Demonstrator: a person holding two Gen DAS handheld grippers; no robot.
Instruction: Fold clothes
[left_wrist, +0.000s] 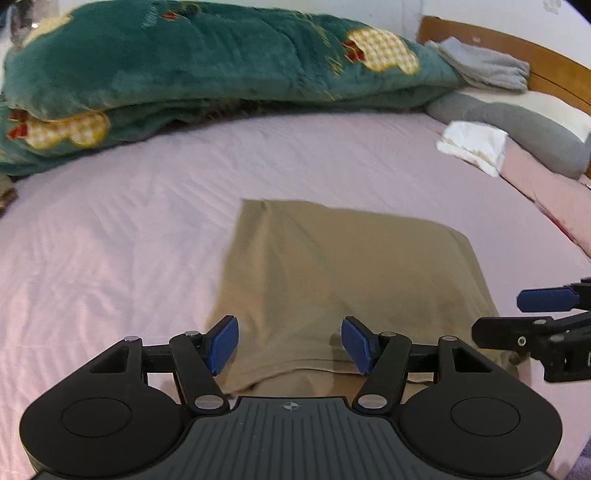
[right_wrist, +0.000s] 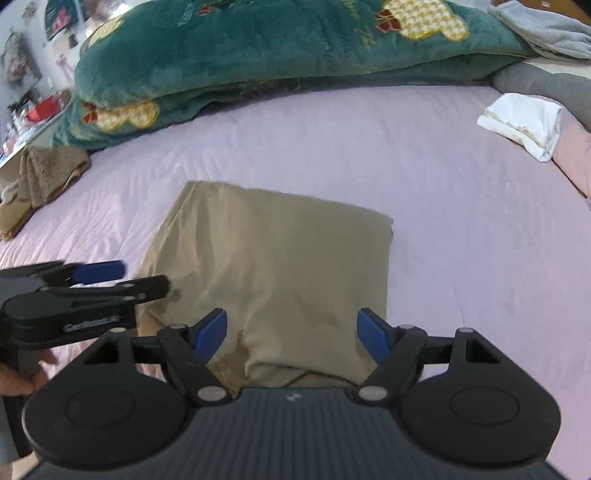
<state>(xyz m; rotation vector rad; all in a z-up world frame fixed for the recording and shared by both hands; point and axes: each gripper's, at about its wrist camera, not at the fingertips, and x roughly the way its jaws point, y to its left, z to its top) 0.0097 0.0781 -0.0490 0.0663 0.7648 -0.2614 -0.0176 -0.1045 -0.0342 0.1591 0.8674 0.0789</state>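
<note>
A tan garment (left_wrist: 343, 280) lies folded into a rough rectangle on the pink bed sheet (left_wrist: 110, 240); it also shows in the right wrist view (right_wrist: 280, 273). My left gripper (left_wrist: 290, 345) is open and empty, its blue pads over the garment's near edge. My right gripper (right_wrist: 291, 336) is open and empty, also over the near edge. The right gripper shows at the right edge of the left wrist view (left_wrist: 546, 314). The left gripper shows at the left of the right wrist view (right_wrist: 110, 280).
A green plush blanket (left_wrist: 192, 70) is heaped along the back of the bed. A folded white cloth (left_wrist: 474, 146) and grey pillow (left_wrist: 517, 125) lie at the right by the wooden headboard (left_wrist: 517, 48). A brown cloth (right_wrist: 44, 177) lies at the left.
</note>
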